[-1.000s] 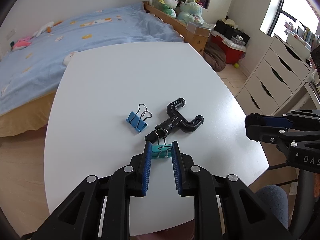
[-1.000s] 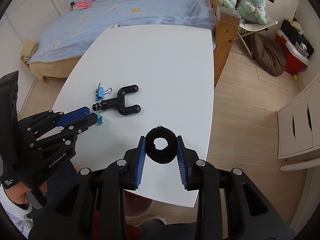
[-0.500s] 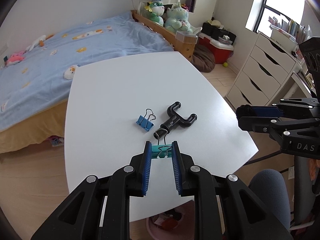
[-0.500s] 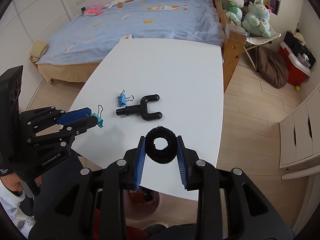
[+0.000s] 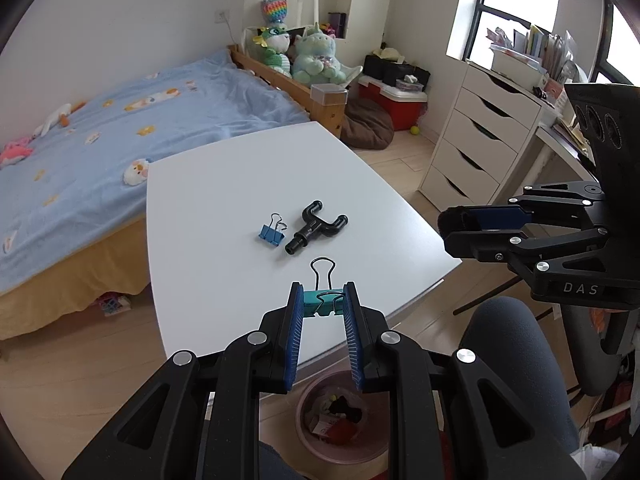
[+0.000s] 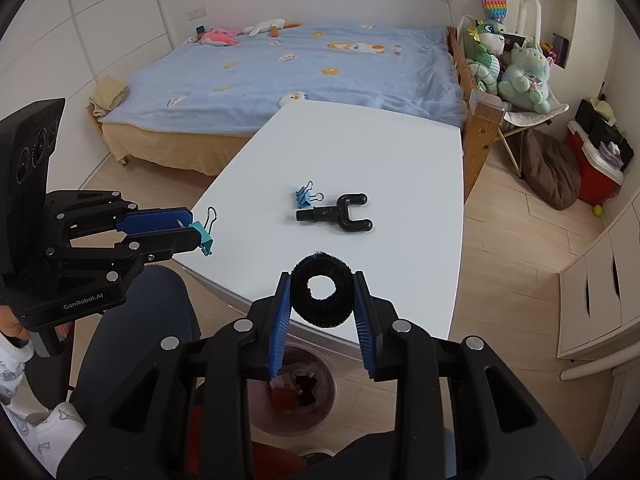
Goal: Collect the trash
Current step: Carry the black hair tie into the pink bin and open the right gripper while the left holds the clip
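My left gripper (image 5: 322, 304) is shut on a teal binder clip (image 5: 323, 301), held above the near edge of the white table (image 5: 224, 184); it also shows in the right wrist view (image 6: 202, 238). My right gripper (image 6: 322, 298) is shut on a black fuzzy ring (image 6: 322, 295), also seen from the left wrist view (image 5: 450, 220). A blue binder clip (image 5: 273, 233) and a black Y-shaped plastic part (image 5: 318, 226) lie on the table. A pink trash bin (image 5: 340, 420) holding some trash stands on the floor under the near table edge, below both grippers.
A bed with a blue cover (image 5: 100, 120) lies beyond the table. A white chest of drawers (image 5: 476, 140) stands at right. A dark office chair (image 5: 516, 344) sits by the table's near corner. Plush toys (image 6: 508, 64) and a red box (image 5: 394, 100) are at the back.
Both grippers have pulled back and risen away from the table with their objects. The trash bin has come into view beneath them. The teal clip has left the black part.
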The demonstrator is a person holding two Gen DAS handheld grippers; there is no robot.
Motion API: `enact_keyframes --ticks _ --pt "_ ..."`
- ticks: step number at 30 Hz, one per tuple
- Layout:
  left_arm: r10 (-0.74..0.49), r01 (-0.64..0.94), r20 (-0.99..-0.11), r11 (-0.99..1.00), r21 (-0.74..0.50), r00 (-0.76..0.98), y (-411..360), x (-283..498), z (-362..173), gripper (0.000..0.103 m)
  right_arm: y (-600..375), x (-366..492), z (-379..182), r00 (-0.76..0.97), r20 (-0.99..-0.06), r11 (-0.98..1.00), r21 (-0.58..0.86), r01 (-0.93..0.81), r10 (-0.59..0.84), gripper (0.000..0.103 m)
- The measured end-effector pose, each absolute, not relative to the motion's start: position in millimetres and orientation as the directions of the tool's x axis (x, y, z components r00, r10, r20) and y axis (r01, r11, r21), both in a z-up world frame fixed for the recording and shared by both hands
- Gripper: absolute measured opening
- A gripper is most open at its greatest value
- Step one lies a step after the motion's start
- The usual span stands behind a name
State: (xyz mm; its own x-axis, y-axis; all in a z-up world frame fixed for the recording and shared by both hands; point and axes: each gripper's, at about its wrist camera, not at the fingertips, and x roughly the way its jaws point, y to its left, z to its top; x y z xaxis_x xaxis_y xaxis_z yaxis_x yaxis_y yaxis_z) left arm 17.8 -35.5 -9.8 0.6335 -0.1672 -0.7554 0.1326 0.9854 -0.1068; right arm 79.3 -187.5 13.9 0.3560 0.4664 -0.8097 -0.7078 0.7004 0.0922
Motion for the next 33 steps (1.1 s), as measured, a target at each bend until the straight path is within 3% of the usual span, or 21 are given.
enact_keyframes --ticks 25,27,29,33 --pt "-0.234 0.179 -0.753 0.971 -0.157 0.615 -34.4 -44.6 -12.9 0.020 -191.7 -14.1 -4.5 0.227 -0.812 0.595 0.174 -0.785 0.538 0.034" --pt "-0.236 0.179 -0.753 0.971 -0.158 0.615 -33.2 -46.3 -13.0 0.020 -190.9 -15.2 -7.0 0.221 -0.814 0.592 0.178 -0.786 0.537 0.051" --pt "-0.236 0.180 -0.752 0.971 -0.158 0.615 -33.3 -47.6 -13.2 0.020 -191.3 -15.7 -7.6 0.233 -0.811 0.597 0.170 -0.784 0.536 0.079" --pt "-0.246 0.189 -0.754 0.968 -0.164 0.609 -34.5 -48.9 -13.7 0.020 -196.0 -14.7 -5.6 0.267 -0.806 0.624 0.156 -0.766 0.528 0.092"
